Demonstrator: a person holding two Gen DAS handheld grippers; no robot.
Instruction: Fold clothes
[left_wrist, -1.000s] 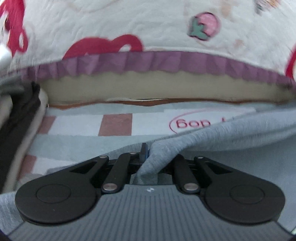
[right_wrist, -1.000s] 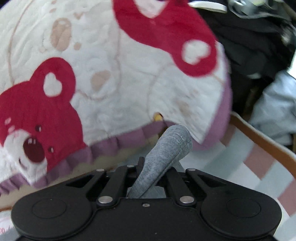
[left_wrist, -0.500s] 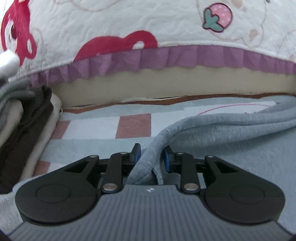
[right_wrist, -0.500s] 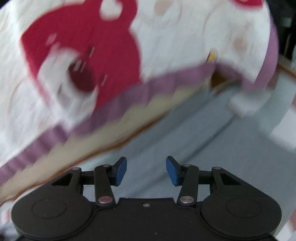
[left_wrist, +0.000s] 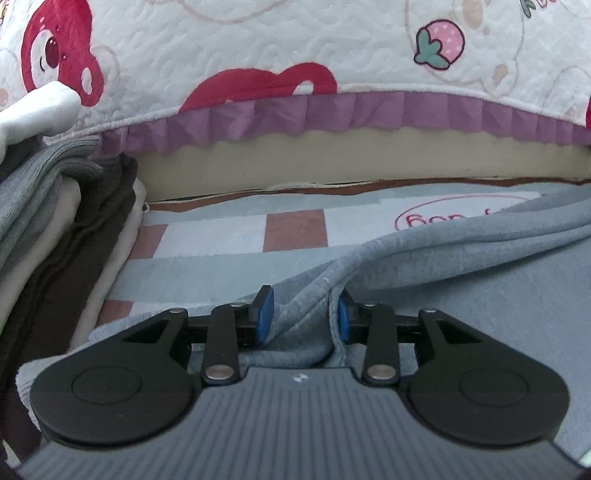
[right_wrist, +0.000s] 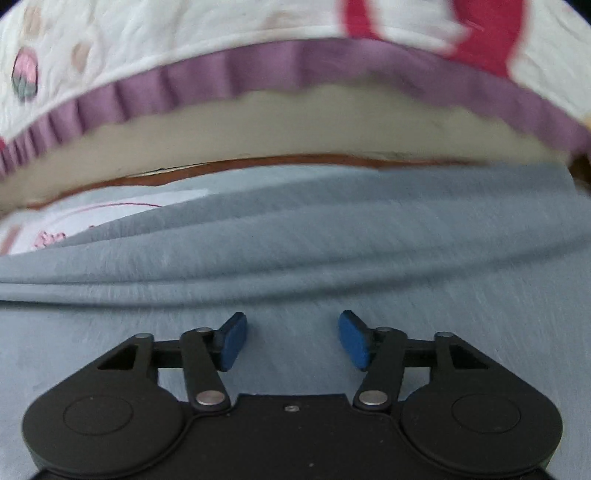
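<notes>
Left hand-held gripper (left_wrist: 302, 313): blue pads (left_wrist: 264, 313) spread apart, a fold of the grey garment (left_wrist: 461, 295) lying loose in the gap between them. The fabric brushes the right pad; whether it touches the left pad cannot be told. Not clamped, so released.

Right hand-held gripper (right_wrist: 291, 339): pads parted wide, nothing between them, hovering low over the flat spread of the grey garment (right_wrist: 295, 251). Released too. (Right view is smeared by motion blur; fine detail is lost.)

Grey garment: spread over a checked mat (left_wrist: 236, 236) of pale blue, white and dusty pink squares. One thick rolled edge runs from the left gripper's gap up and to the right across the left view. In the right view, long shallow ridges cross the cloth from side to side. The mat carries an oval pink outline with lettering (left_wrist: 436, 219), partly covered by the garment.

Behind the mat: a beige mattress edge (left_wrist: 332, 162), topped by a white quilted cover (left_wrist: 258, 48) with red bears, a strawberry and a purple ruffled hem (left_wrist: 369, 114).

Left edge of left view: a stack of folded clothes (left_wrist: 55, 229), grey, cream and dark brown layers, just beside the mat's corner, with something white (left_wrist: 40, 110) resting on top.
</notes>
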